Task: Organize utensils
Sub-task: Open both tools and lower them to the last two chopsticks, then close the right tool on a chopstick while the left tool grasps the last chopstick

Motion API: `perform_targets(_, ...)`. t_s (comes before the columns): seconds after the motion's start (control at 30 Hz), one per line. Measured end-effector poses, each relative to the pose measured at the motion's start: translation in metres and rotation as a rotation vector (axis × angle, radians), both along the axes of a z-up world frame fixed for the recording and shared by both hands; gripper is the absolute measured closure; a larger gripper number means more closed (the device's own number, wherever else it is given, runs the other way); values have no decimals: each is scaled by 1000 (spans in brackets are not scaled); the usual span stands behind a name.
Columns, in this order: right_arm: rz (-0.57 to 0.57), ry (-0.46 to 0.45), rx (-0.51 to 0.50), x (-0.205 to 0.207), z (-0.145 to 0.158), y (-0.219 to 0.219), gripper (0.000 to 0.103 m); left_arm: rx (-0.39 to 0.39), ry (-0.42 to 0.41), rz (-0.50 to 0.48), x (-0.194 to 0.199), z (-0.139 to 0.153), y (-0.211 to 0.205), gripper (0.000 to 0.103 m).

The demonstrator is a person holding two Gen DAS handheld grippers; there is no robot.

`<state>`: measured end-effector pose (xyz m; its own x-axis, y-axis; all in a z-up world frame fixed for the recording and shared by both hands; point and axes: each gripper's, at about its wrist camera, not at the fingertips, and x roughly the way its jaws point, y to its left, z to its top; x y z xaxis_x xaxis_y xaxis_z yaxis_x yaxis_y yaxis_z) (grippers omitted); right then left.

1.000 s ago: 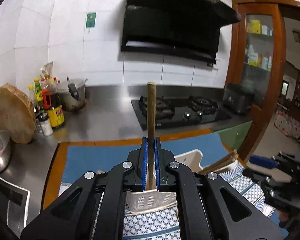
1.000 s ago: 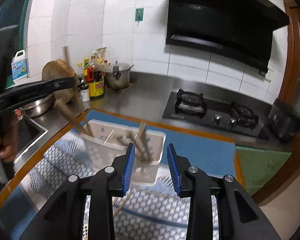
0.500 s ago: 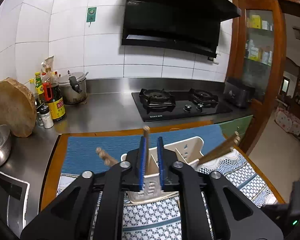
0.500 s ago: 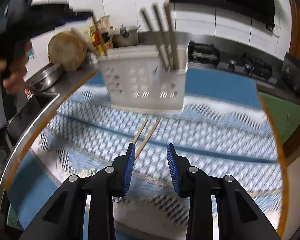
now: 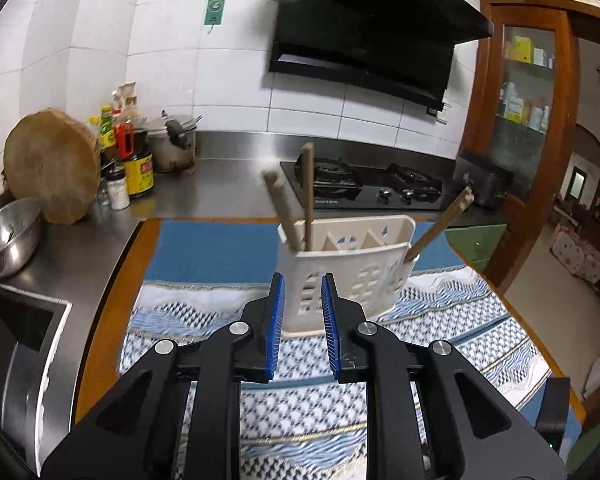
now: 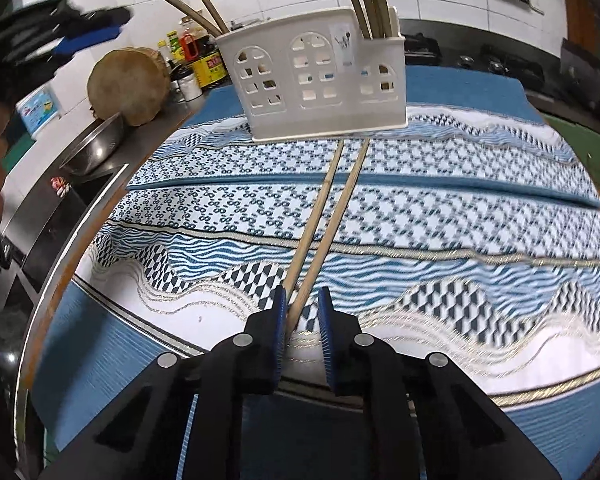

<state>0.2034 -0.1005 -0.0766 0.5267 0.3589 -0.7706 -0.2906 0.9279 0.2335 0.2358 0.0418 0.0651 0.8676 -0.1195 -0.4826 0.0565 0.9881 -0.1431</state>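
A white plastic utensil holder (image 5: 352, 268) stands on a patterned blue cloth (image 5: 308, 412). Two chopsticks (image 5: 308, 200) stand in its left compartment and more (image 5: 440, 226) lean out of its right end. My left gripper (image 5: 302, 320) is open and empty, just in front of the holder. In the right wrist view the holder (image 6: 320, 88) stands at the far side of the cloth, and two chopsticks (image 6: 332, 216) lie on the cloth, running from the holder toward me. My right gripper (image 6: 302, 336) is open, low over the cloth, with their near ends between its fingertips.
A round wooden board (image 5: 52, 166), sauce bottles (image 5: 134, 160) and a pot (image 5: 174, 144) stand at the back left. A steel bowl (image 5: 8, 236) sits by the sink. A gas stove (image 5: 364, 186) is behind the cloth.
My left gripper opened and let the chopstick drop into the holder, then drew back. My right gripper dropped low to the cloth, over the near ends of the two lying chopsticks.
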Motion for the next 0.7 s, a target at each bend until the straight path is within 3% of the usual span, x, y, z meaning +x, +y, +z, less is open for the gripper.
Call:
perform_targets(0.17,-42,16,-9,1,-7,7,92,-6,18,14,-12,-14,13,84)
perform_targets(0.53,-83,-25,-149,-3,-12,27,93,-51,63,32,-28,-39,30,84)
perform_targets(0.7,-89,-24,-137,-7,-11,15,95,-55,89,12,-35,-51,24,84)
